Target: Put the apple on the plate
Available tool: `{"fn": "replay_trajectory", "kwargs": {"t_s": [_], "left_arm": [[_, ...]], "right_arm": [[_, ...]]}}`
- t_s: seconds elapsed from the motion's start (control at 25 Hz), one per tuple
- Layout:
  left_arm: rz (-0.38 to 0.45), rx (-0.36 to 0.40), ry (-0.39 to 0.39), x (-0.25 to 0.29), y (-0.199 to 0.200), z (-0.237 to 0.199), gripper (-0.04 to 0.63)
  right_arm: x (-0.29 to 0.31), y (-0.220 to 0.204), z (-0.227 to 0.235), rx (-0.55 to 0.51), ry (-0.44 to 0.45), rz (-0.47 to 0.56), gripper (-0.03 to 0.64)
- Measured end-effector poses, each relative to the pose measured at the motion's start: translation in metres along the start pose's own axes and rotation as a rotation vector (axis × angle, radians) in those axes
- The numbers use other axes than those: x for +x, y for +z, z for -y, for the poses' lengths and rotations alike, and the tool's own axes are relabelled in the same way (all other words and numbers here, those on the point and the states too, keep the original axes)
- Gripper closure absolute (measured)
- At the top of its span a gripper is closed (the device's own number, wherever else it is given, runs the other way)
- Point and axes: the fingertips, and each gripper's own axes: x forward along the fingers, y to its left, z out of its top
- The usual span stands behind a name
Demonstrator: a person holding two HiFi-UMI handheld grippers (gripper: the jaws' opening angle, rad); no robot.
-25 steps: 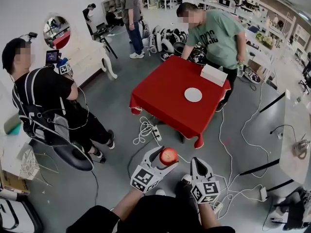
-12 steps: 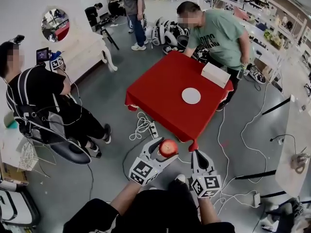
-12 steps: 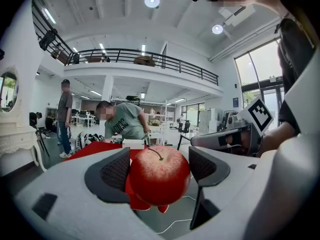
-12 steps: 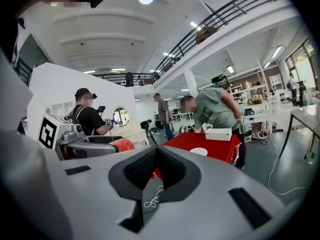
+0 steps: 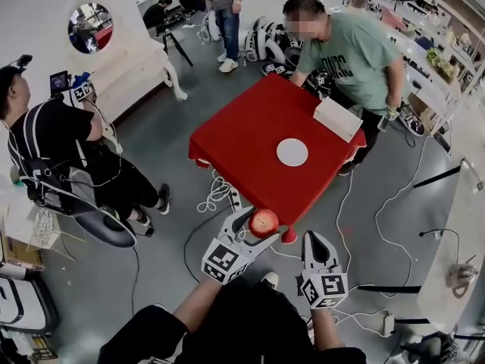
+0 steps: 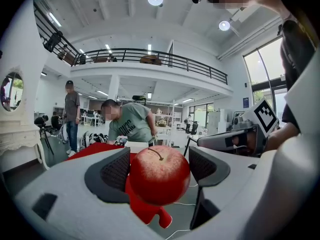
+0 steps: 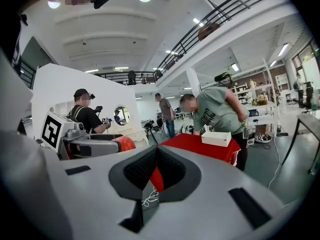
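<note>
A red apple [image 5: 264,222] sits between the jaws of my left gripper [image 5: 258,220], which is shut on it and held above the grey floor just short of the table's near corner. In the left gripper view the apple [image 6: 160,174] fills the gap between both dark pads. A white round plate [image 5: 292,152] lies bare on the red-clothed table [image 5: 242,139], ahead of both grippers. My right gripper [image 5: 313,241] is beside the left one, to its right, shut with nothing in it; its pads [image 7: 145,168] meet at the tips.
A white box [image 5: 338,118] lies on the table's far right edge, where a person in a green shirt [image 5: 356,51] leans over. Another person in black [image 5: 68,150] sits at the left. Cables and a power strip [image 5: 216,196] lie on the floor by the table's near side.
Both grippers have moved forward toward the red table, which now sits nearer in the head view. The apple stays gripped in the left gripper; the right stays shut.
</note>
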Motion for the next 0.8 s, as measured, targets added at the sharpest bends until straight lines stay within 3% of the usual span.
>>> {"fn": "replay_trajectory", "kwargs": {"t_s": [0.8], "left_arm": [[-0.019, -0.022, 0.037, 0.073, -0.001, -0.038, 0.229]], "right_arm": [[0.042, 0.007, 0.061, 0.028, 0.008, -0.017, 0.606]]}}
